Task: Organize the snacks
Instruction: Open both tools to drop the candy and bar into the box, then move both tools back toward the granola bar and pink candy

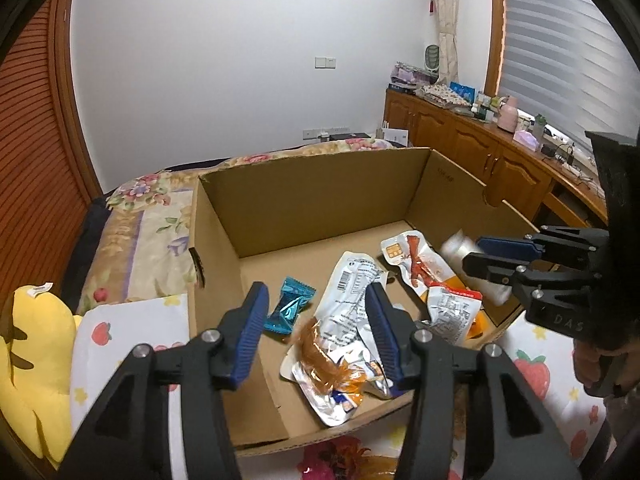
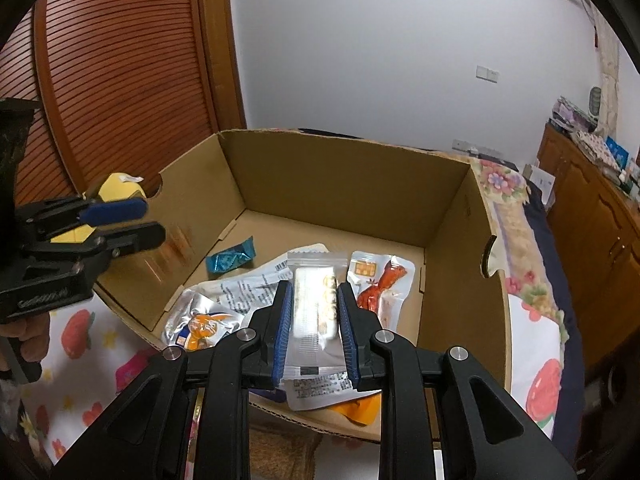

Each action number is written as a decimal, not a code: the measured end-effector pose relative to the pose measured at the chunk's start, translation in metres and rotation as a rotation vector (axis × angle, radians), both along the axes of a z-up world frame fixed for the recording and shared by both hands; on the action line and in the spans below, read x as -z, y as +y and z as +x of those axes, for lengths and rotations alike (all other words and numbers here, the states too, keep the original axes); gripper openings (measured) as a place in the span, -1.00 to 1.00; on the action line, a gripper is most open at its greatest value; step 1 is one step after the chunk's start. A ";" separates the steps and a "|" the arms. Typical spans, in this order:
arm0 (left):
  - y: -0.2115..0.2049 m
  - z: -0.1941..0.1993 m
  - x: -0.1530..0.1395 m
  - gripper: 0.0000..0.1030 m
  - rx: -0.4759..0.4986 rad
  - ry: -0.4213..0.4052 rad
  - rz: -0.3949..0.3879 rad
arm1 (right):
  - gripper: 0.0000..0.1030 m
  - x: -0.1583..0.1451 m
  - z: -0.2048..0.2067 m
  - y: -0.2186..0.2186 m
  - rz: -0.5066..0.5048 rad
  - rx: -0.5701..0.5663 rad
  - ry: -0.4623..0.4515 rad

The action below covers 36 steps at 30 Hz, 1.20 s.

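An open cardboard box [image 1: 312, 196] [image 2: 352, 184] sits on the bed and holds several snack packets. A blue candy wrapper [image 1: 290, 306] [image 2: 231, 260] lies at its left. A long white packet [image 1: 348, 300], a red chicken-foot packet [image 1: 416, 260] [image 2: 380, 288] and a silver-orange pouch [image 1: 332, 376] [image 2: 200, 326] lie in the middle. My right gripper [image 2: 314, 312] [image 1: 486, 254] is shut on a clear white snack packet [image 2: 314, 308] [image 1: 460, 248] above the box's right side. My left gripper [image 1: 316, 320] [image 2: 132, 220] is open and empty over the box's front.
A yellow plush toy [image 1: 28, 360] lies left of the box on a strawberry-print sheet [image 1: 132, 328]. A floral blanket [image 1: 152, 232] lies behind. Wooden cabinets [image 1: 480, 152] with clutter line the right wall. A slatted wooden door [image 2: 120, 72] stands at the left.
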<state>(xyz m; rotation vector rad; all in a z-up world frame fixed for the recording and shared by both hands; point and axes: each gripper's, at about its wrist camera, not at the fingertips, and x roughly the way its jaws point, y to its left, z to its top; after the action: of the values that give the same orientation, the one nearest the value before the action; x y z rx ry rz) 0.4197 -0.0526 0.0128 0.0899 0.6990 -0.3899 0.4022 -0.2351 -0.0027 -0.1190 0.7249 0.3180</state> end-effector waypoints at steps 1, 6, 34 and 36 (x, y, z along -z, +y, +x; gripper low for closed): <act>0.001 -0.001 -0.001 -0.02 0.000 0.002 -0.002 | -0.39 0.000 -0.001 0.000 -0.001 0.007 -0.006; 0.005 -0.016 -0.004 0.00 -0.007 -0.009 0.006 | 0.06 -0.008 -0.010 0.002 0.010 0.010 -0.034; 0.055 -0.143 0.030 0.54 0.011 -0.008 -0.015 | 0.81 0.056 -0.094 0.010 0.062 0.073 0.101; 0.057 -0.146 0.035 0.54 0.010 0.001 -0.010 | 0.81 0.066 -0.089 0.010 0.064 0.071 0.124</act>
<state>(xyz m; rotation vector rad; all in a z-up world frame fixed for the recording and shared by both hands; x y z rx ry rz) 0.2740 0.0042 -0.0222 0.0835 0.6980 -0.4032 0.3131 -0.2253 -0.0684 -0.0127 0.8394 0.2822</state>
